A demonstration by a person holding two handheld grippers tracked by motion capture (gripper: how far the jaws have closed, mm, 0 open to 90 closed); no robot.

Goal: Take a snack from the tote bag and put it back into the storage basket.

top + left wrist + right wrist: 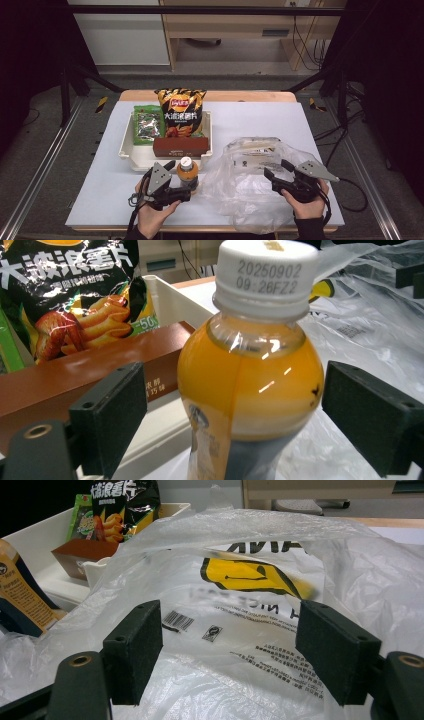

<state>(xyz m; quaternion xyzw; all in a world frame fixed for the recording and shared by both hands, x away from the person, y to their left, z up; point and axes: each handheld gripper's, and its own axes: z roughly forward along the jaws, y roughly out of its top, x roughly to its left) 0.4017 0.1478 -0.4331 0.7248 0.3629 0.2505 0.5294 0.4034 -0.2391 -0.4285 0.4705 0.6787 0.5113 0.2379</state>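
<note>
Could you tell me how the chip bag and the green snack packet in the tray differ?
The chip bag is black and orange, and taller; the green snack packet is green and shorter. The chip bag stands near the middle of the white tray; the green snack packet sits at its left. Both lean at the tray's far side.

The tray (126, 150) blocked the way behind the bottle (186, 171); the plastic bag (245, 190) crowded the table's (300, 120) near-right corner

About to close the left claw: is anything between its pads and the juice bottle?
Nothing visible. The juice bottle stands upright between the open pads of the left claw, with clear gaps on both sides; the brown box sits behind it.
</note>
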